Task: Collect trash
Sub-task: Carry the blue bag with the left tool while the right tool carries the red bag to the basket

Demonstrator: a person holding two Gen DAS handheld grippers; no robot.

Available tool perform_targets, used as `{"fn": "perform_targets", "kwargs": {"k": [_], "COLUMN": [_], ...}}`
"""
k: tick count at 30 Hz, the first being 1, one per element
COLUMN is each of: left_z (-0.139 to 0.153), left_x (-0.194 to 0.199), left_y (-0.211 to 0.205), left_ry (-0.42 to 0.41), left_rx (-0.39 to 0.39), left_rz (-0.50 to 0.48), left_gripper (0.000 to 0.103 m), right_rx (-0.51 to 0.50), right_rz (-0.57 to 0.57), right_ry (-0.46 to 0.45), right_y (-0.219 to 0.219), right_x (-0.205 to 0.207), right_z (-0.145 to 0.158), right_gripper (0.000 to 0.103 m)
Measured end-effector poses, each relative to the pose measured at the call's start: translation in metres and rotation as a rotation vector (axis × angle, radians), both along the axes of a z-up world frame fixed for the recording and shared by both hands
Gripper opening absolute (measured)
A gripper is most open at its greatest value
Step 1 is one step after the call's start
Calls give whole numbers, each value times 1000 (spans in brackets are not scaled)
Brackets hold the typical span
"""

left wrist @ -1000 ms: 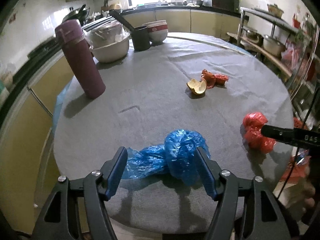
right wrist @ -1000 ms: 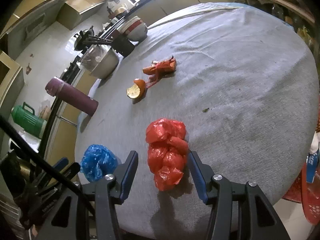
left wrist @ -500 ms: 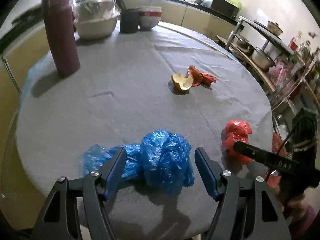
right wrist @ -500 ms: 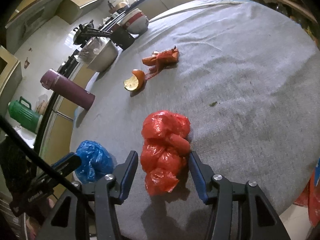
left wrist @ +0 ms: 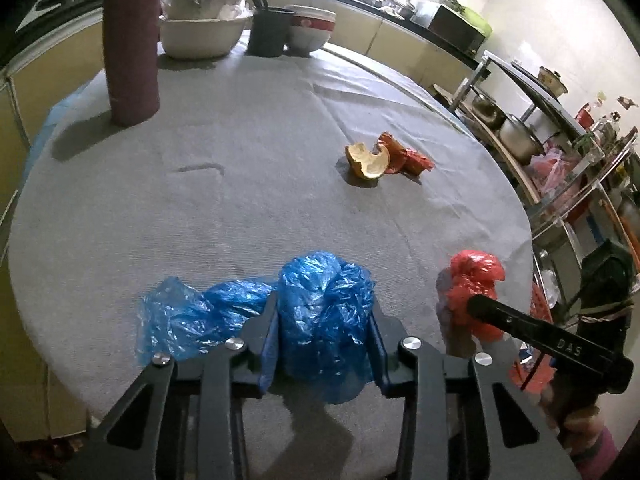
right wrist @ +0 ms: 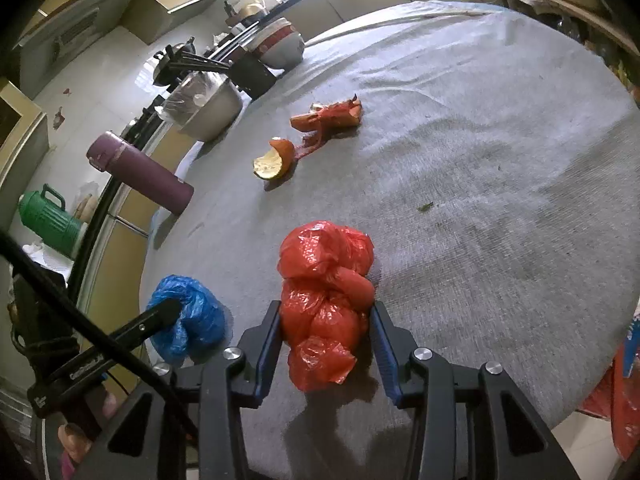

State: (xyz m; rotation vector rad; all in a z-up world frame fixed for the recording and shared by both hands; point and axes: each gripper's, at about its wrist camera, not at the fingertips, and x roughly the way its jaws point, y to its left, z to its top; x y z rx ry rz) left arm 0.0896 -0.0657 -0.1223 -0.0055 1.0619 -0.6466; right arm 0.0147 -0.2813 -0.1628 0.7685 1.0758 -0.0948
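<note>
- The left gripper (left wrist: 323, 326) has just been closing, and its blue-lined fingers (left wrist: 269, 332) now press both sides of the crumpled blue plastic bag (left wrist: 324, 312), which lies at the near edge of the round table with grey cloth (left wrist: 248, 184); a loose tail of the bag spreads to the left.
- The right gripper (right wrist: 325, 334) has also been closing, and its pads squeeze the knotted red plastic bag (right wrist: 326, 280), just beside the blue one on the same near edge.
- On the right gripper's finger, seen from the left camera, white letters read "DAS".
- Further on, an orange peel piece (left wrist: 368, 158) touches a torn red wrapper (left wrist: 408, 156).
- Far behind stand a tall maroon flask (left wrist: 130, 40), a steel bowl covered with film (left wrist: 202, 28), a black mug (left wrist: 268, 32) and red-and-white bowls (left wrist: 310, 30).
</note>
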Motion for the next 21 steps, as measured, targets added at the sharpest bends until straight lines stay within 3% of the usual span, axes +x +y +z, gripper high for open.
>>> {"fn": "perform_targets", "kwargs": {"k": [8,15,21], "left_z": [32,58,64], "left_x": [-8,-32,-42], "left_y": [1,-13,-23], "left_ry": [-108,-240,-262], "left_rx": [19,74,101], "left_rz": [22,-13,-40], "left_gripper": [39,39,39], "right_rx": [0,-34,-45], "right_rz": [16,34,3], "right_ry": [-57,-107,-132], "right_y": [3,4,-14], "right_x": [-4,-9,-19], "right_z": [18,34,45], "right_gripper": [45,45,45]}}
